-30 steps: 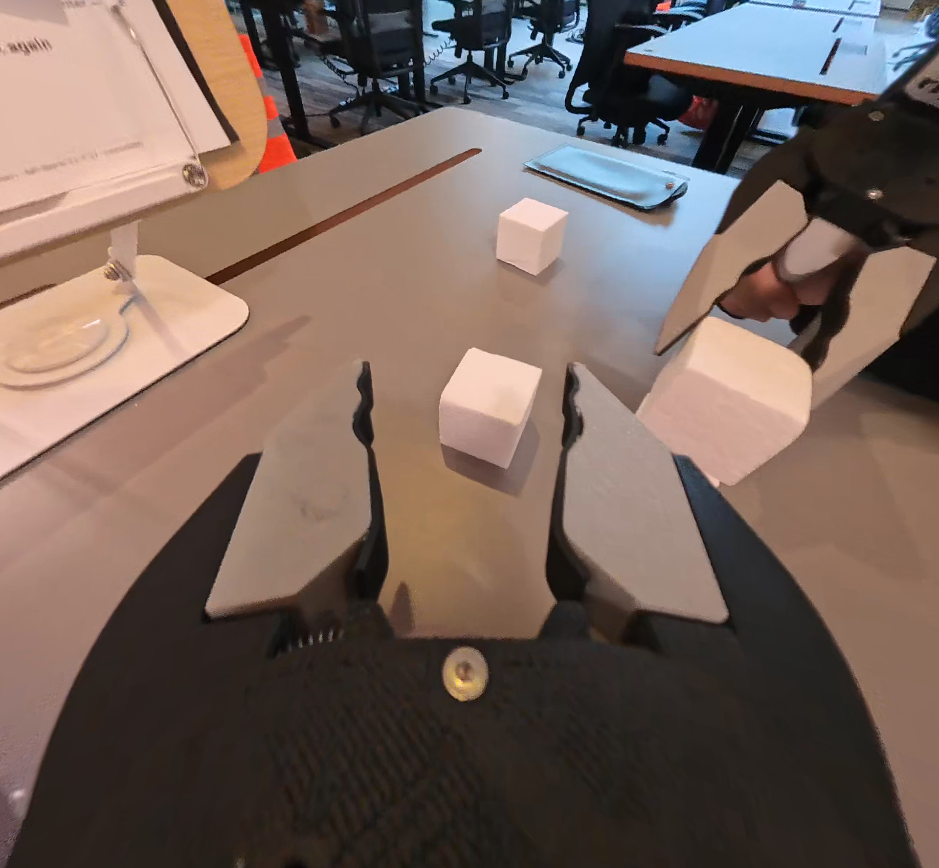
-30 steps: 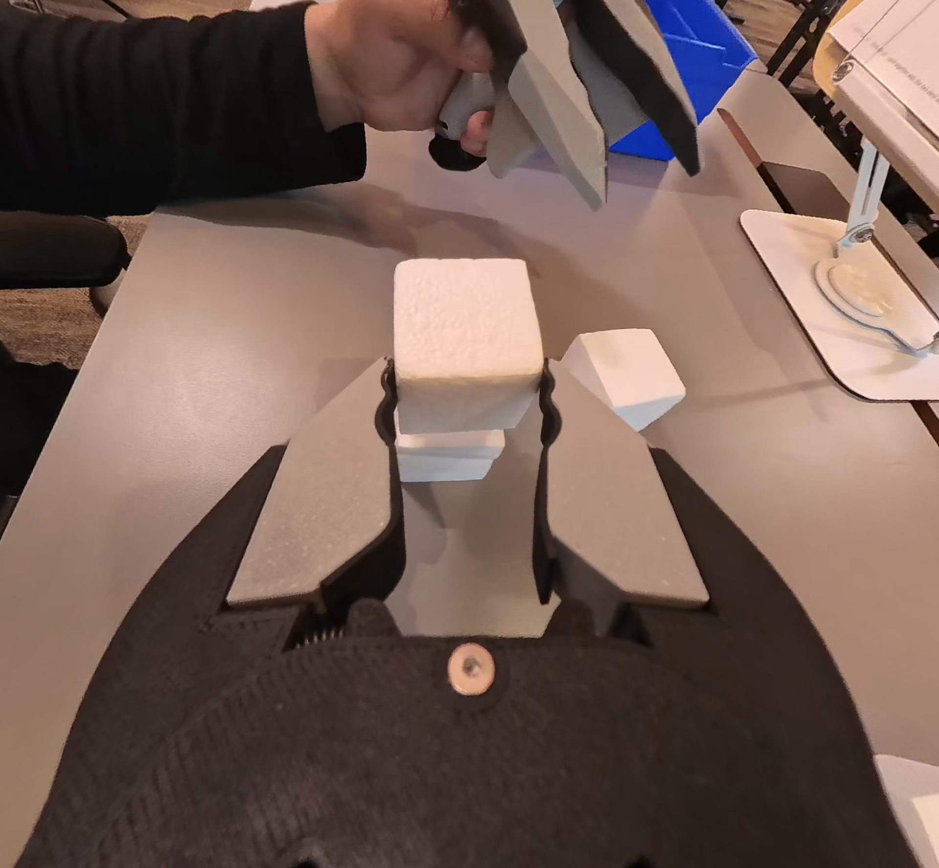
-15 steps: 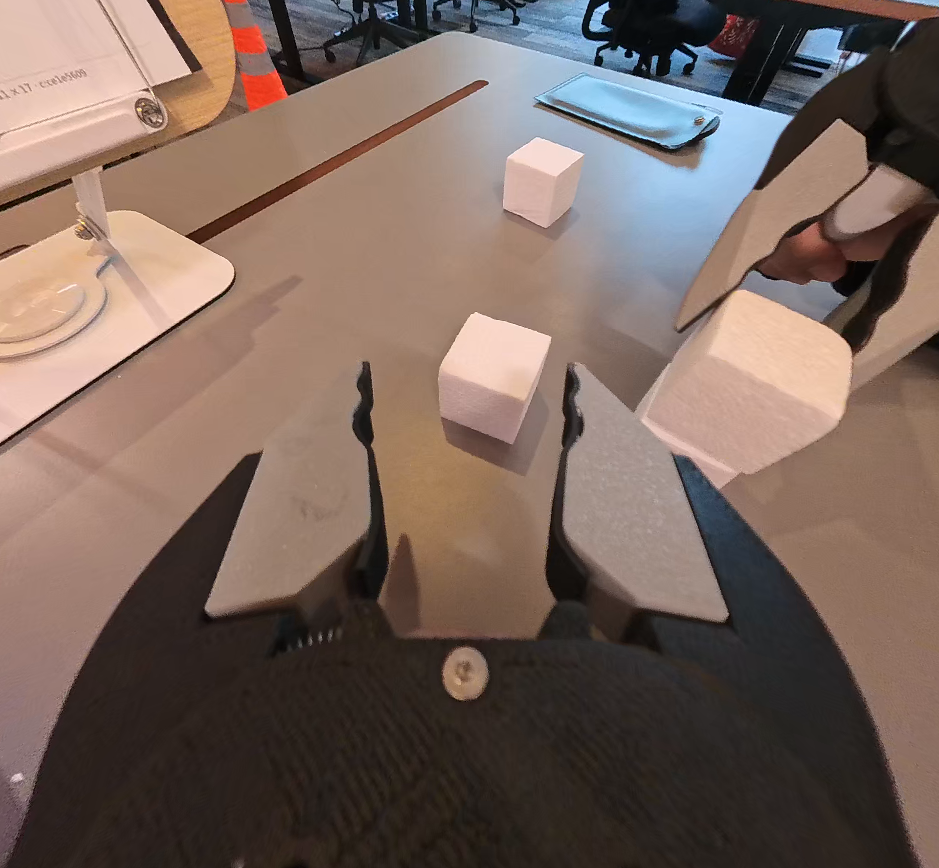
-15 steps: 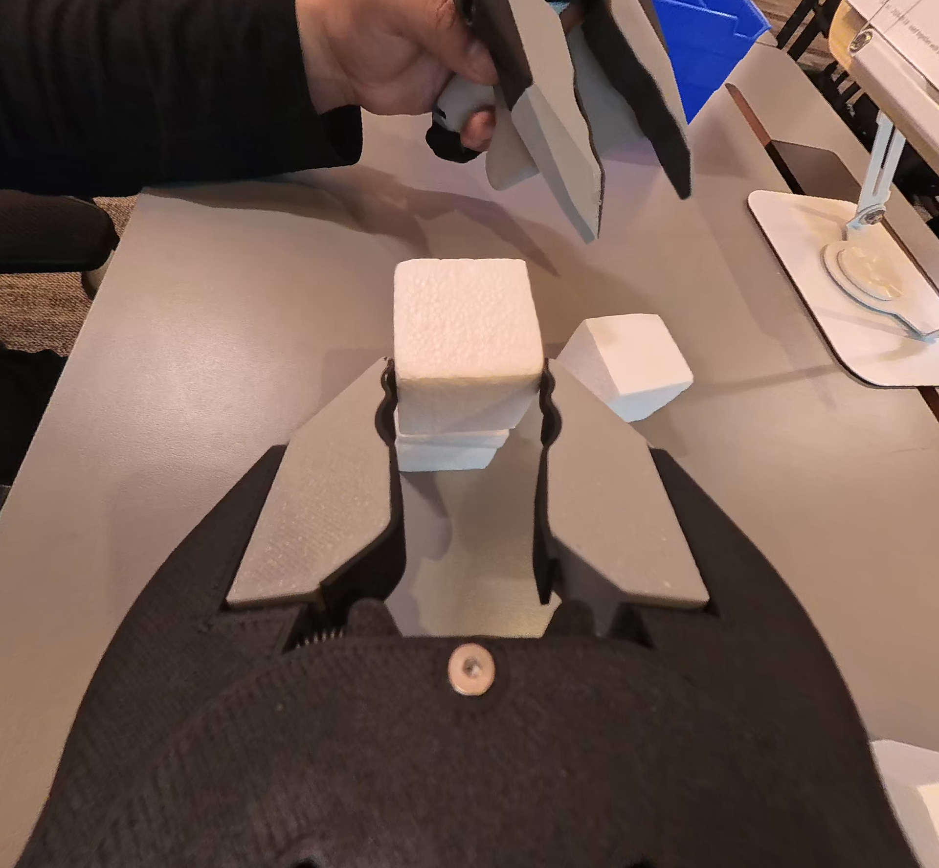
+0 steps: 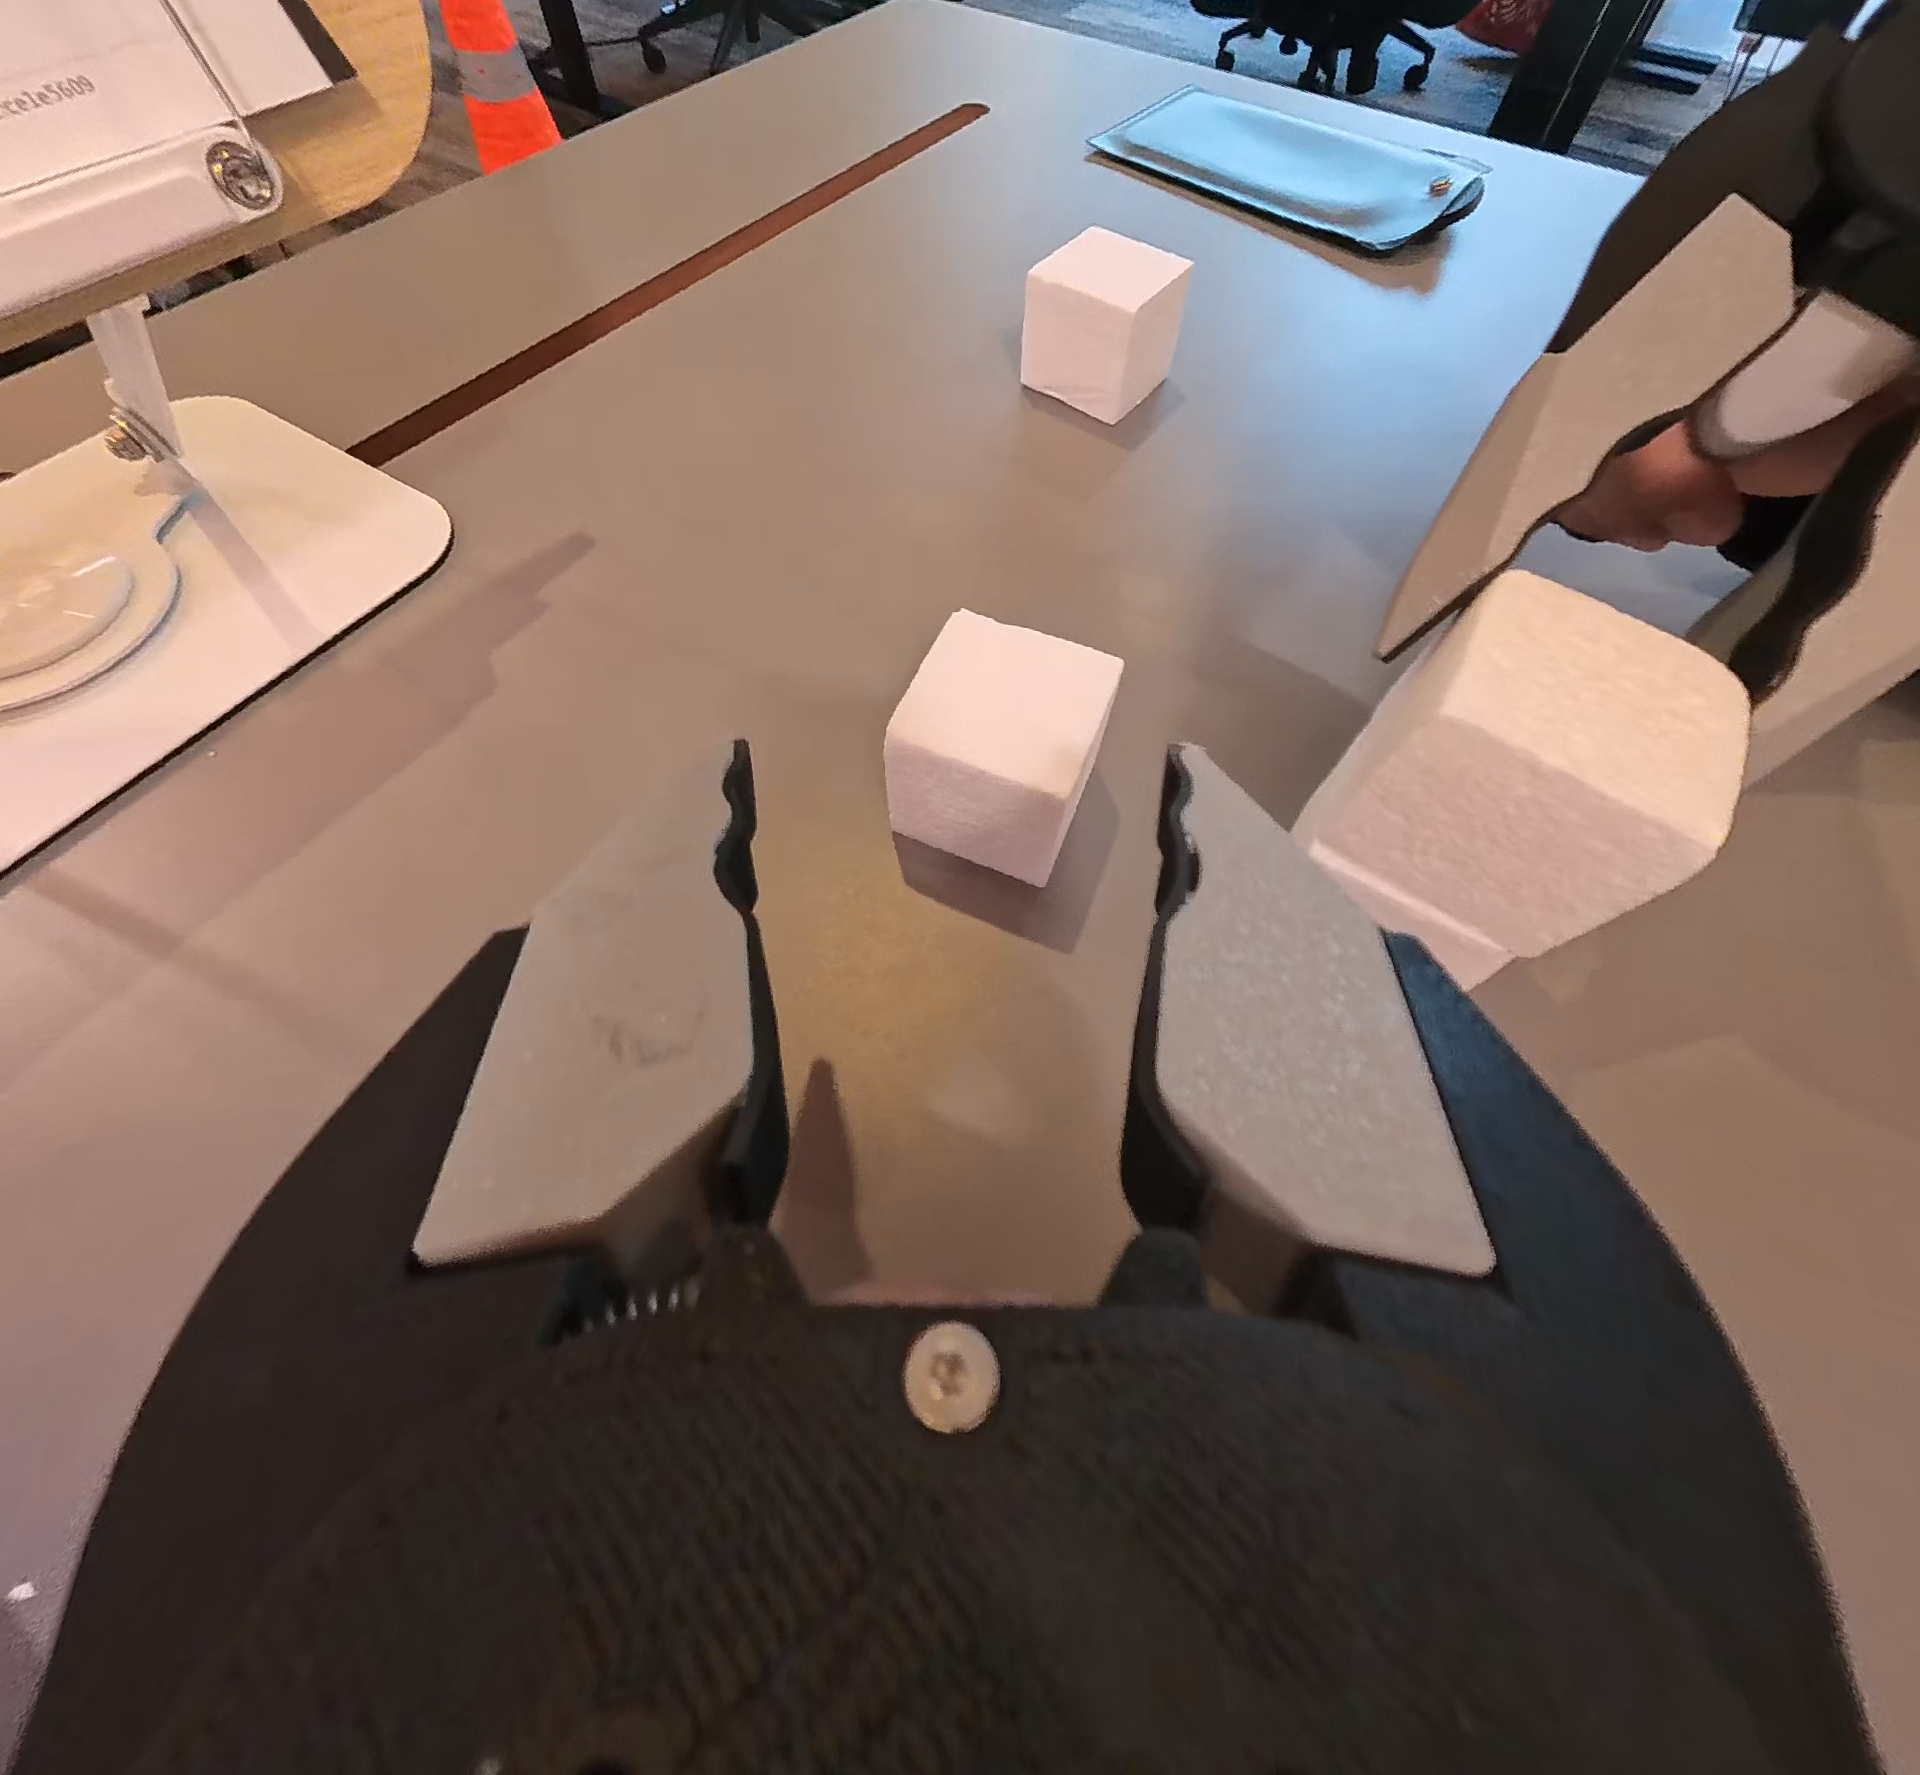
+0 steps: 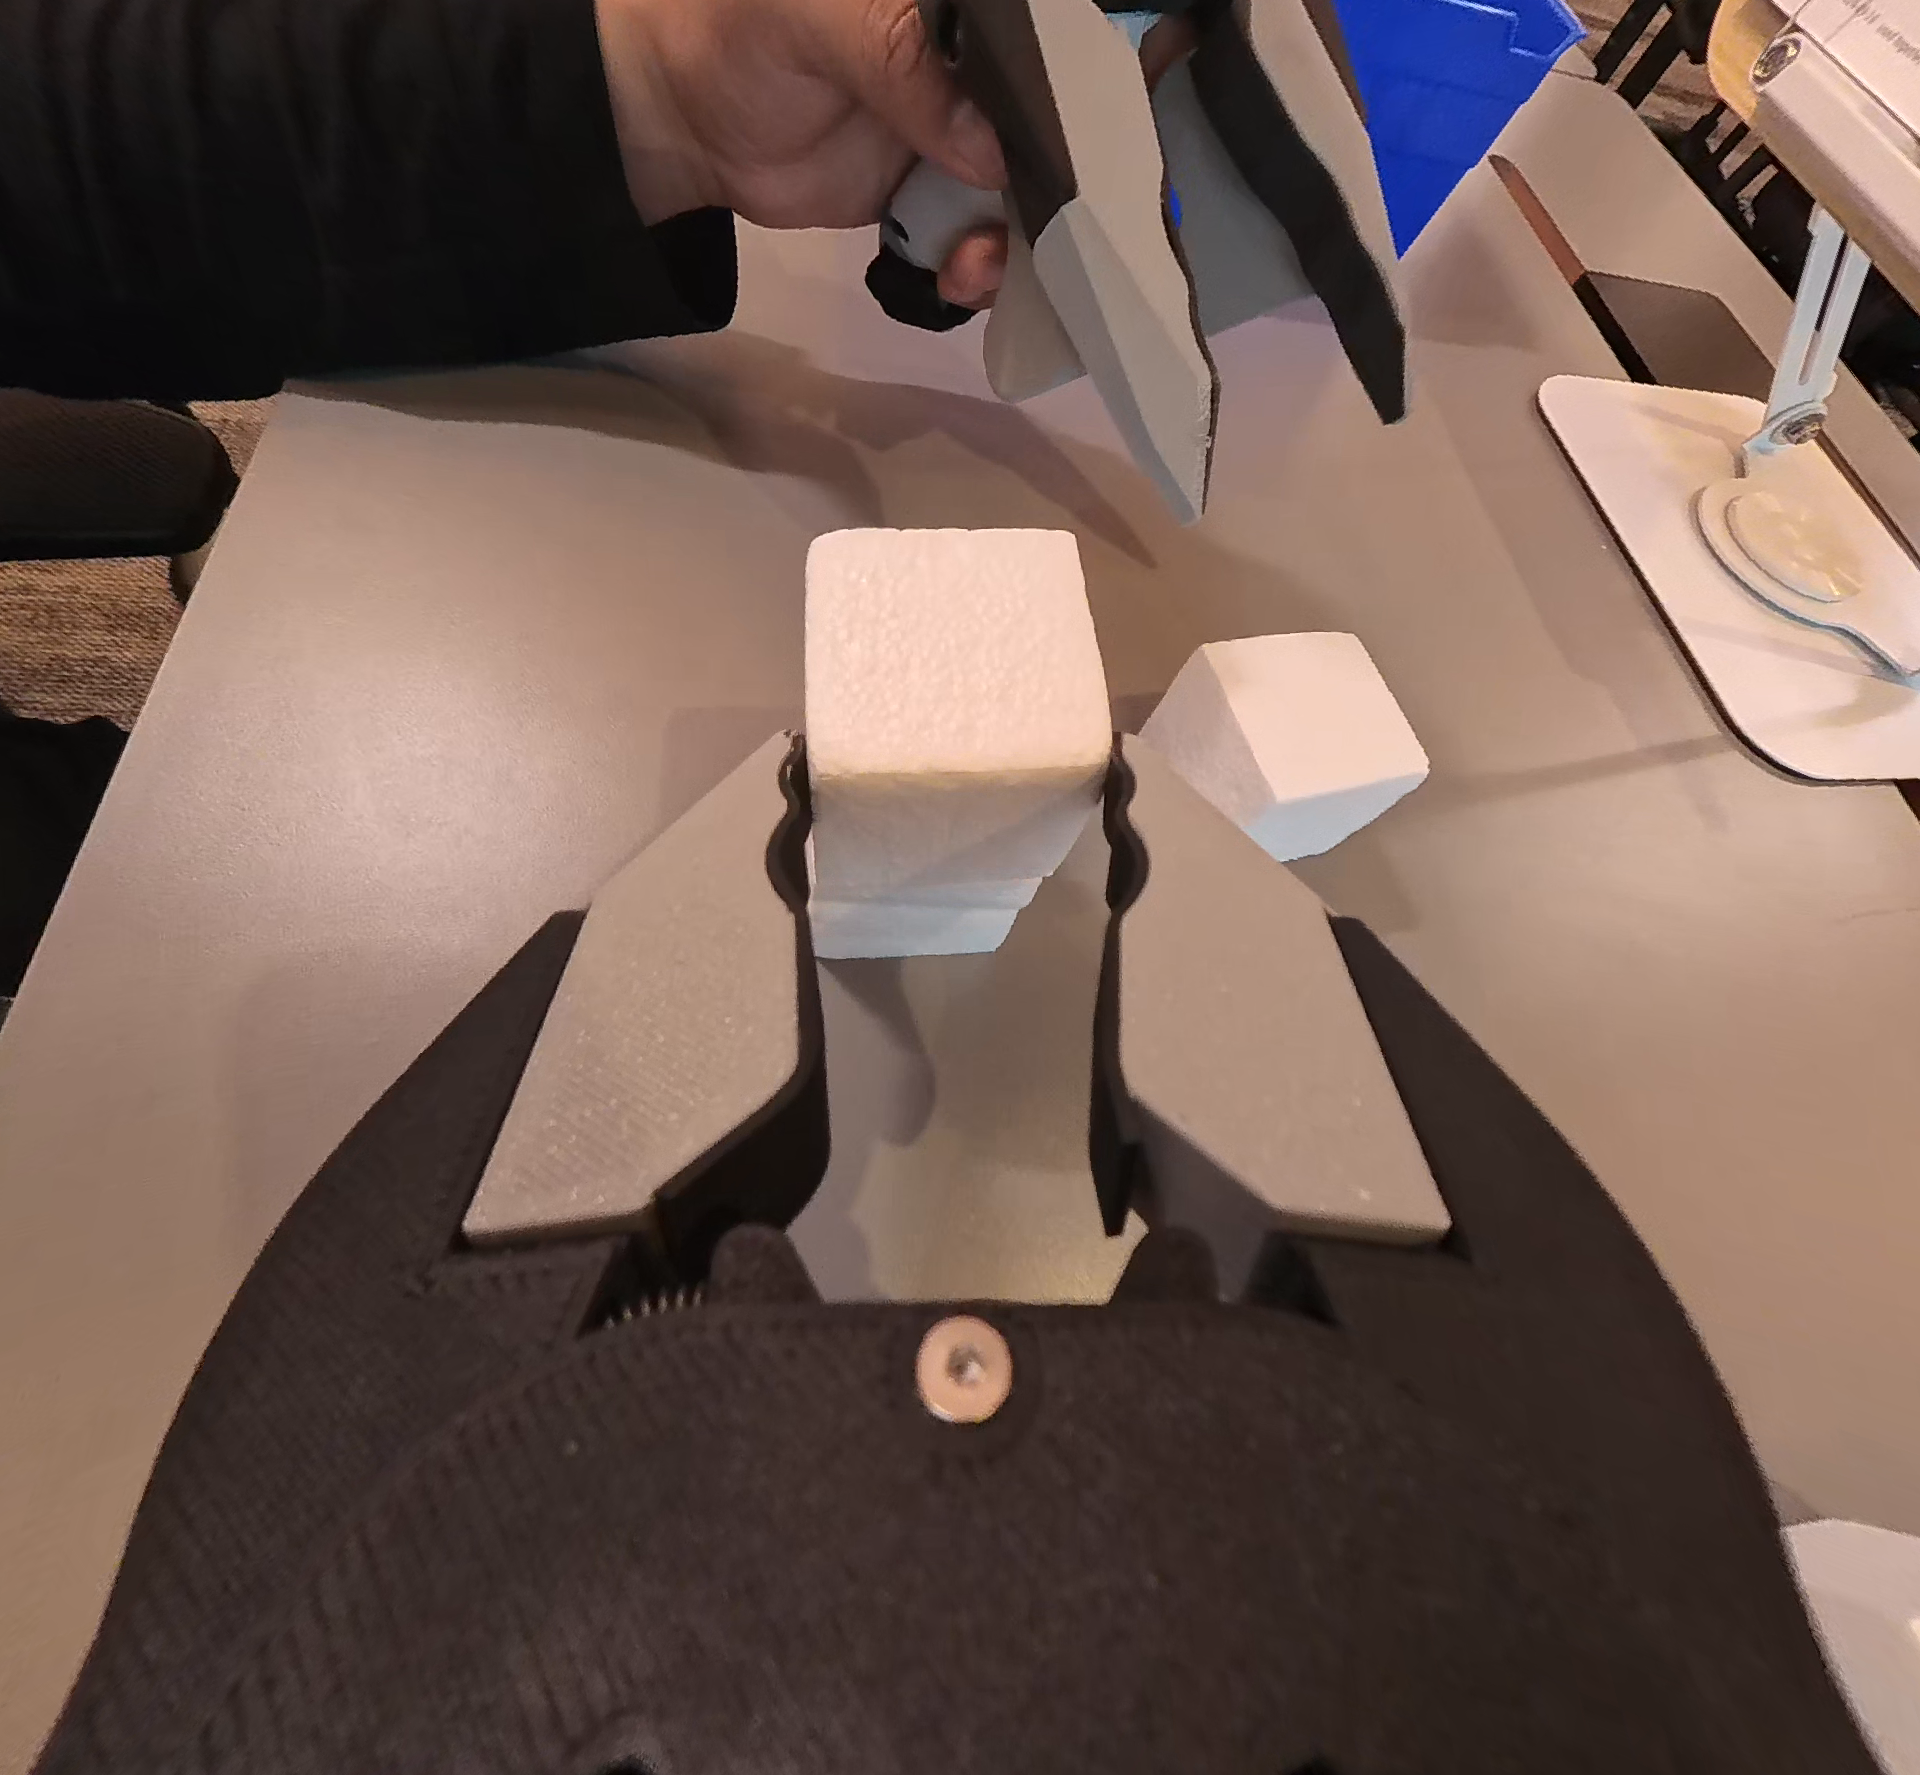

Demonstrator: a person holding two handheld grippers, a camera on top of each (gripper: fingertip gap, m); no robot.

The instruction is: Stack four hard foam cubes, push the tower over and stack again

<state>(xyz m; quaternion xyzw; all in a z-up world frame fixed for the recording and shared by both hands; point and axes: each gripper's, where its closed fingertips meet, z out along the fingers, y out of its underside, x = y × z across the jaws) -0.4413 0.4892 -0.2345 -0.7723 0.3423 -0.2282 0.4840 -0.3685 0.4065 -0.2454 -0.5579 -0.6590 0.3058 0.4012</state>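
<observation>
The right gripper (image 6: 951, 790) is clamped on a white foam cube (image 6: 951, 676), its two grey fingers (image 6: 665, 1029) pressing the cube's left and right sides. That held cube sits directly over a second cube (image 6: 914, 920), whose lower edge shows beneath it on the grey table (image 6: 416, 738); whether the two touch cannot be told. Just to the right of this pair a third cube (image 6: 1288, 749) rests on the table, turned at an angle to the others. In the left wrist view the left gripper (image 5: 951, 800) has its jaws spread apart with nothing between them, hovering above the table with the third cube (image 5: 1003, 749) lying just ahead of its fingertips. A fourth cube (image 5: 1101, 333) stands farther off on the table, well apart from the rest, near a flat dark pouch (image 5: 1288, 167) at the far edge. The held cube (image 5: 1527, 780) and the right gripper's finger (image 5: 1590, 468) appear at the right side of that view. A white stand (image 5: 208, 520) with a paper holder sits at the table's left, and a blue bin (image 6: 1434, 21) lies beyond the left gripper in the right wrist view.
</observation>
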